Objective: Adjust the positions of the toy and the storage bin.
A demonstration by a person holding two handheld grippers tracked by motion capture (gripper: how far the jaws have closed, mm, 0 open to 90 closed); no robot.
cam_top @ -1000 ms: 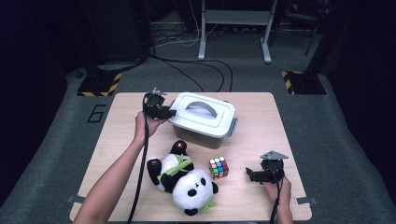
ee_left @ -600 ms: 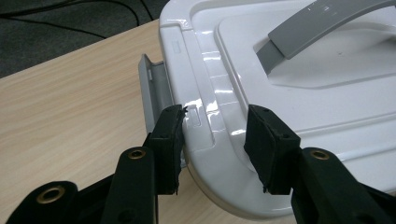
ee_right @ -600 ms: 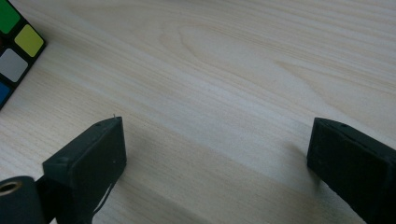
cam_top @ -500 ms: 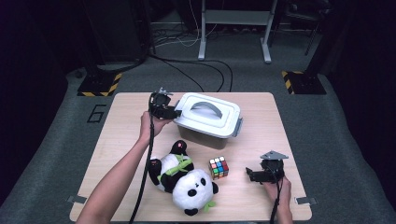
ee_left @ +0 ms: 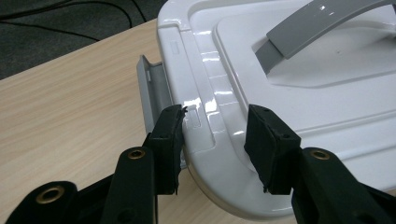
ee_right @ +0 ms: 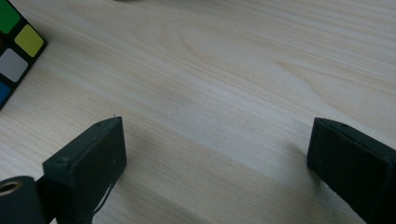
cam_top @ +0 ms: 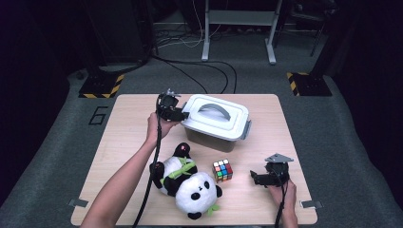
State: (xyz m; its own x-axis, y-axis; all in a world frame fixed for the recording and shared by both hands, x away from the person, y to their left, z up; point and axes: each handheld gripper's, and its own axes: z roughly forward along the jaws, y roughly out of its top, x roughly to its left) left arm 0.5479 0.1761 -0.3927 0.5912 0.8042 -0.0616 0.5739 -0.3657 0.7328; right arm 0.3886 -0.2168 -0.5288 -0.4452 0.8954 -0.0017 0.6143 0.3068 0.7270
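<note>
Barely anything has been shifted since the earlier frame: the left gripper (cam_top: 183, 114) has only been nudged a touch along the near-left corner of the white lidded box (cam_top: 216, 123), and the right gripper (cam_top: 256, 177) hasn't been moved at all.

Nearest the person, the plush panda (cam_top: 187, 183) is left lying on its back on the tabletop (cam_top: 119, 137), with the puzzle cube (cam_top: 222, 170) just beside it, probably so both are within easy reach for packing later. The right gripper is parked near the cube with its jaws spread wide over bare wood, nothing held, likely kept out of the way until it's needed.

Farther back, the box sits mid-table with its grey handle (ee_left: 322, 28) up. In the left gripper view, the left gripper (ee_left: 215, 135) is seen with its jaws partly closed, straddling the lid's rim right by the grey side latch (ee_left: 154, 88). Whether the pads are actually pressing can't be told; it looks more like being lined up, so the latch can be popped.
</note>
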